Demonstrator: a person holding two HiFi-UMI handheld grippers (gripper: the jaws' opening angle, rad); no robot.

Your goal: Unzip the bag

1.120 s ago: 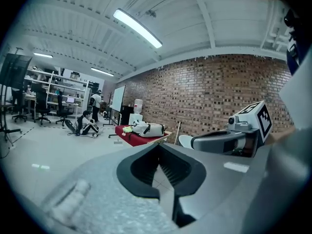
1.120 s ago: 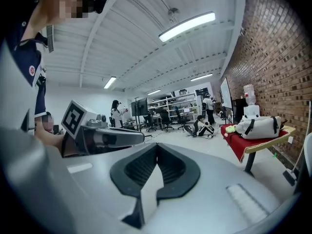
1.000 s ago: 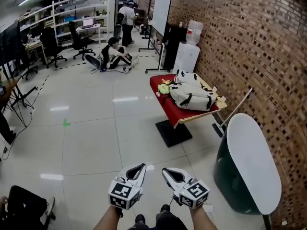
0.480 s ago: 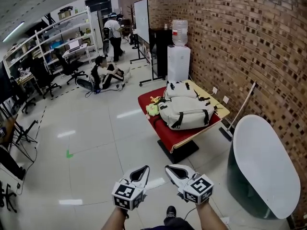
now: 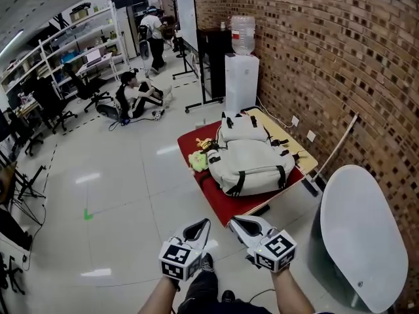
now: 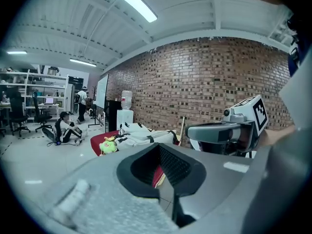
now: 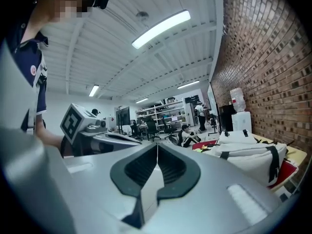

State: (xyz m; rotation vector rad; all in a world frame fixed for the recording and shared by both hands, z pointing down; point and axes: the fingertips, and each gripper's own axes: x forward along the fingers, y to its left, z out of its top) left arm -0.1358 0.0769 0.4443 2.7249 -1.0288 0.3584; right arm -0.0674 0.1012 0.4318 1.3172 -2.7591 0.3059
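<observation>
Cream bag (image 5: 252,165): large backpack with black straps, lying flat at the centre of the head view on a low table; its zip is too small to make out.
Second bag (image 5: 241,128): smaller, same cream cloth, just above the first in the frame and touching it.
Table (image 5: 226,207): red cloth over most of the top, with a strip of bare wood showing along the right edge, on the wall side.
Plush toy (image 5: 198,161): yellow-green, on the red cloth at the large bag's left side.
Left gripper (image 5: 203,224): lower centre of the head view, held over floor tile and apart from the table; jaws pressed fully together, holding nothing; tip aimed up-frame toward the table.
Right gripper (image 5: 234,222): just right of the left one, at about the same height in the frame; jaws likewise closed tight with nothing between them; its own view shows the bags off to the right.
Brick wall (image 5: 340,57): fills the right side and upper right of the frame.
Water dispenser (image 5: 241,77): white, with a bottle on top, against the wall above the table.
White oval panel (image 5: 363,234): lower right, near the wall.
Whiteboard (image 5: 186,12): on a stand, top centre.
Seated person (image 5: 134,97): on the floor, upper left.
Standing person (image 5: 154,34): farther back, by the shelving (image 5: 72,51).
</observation>
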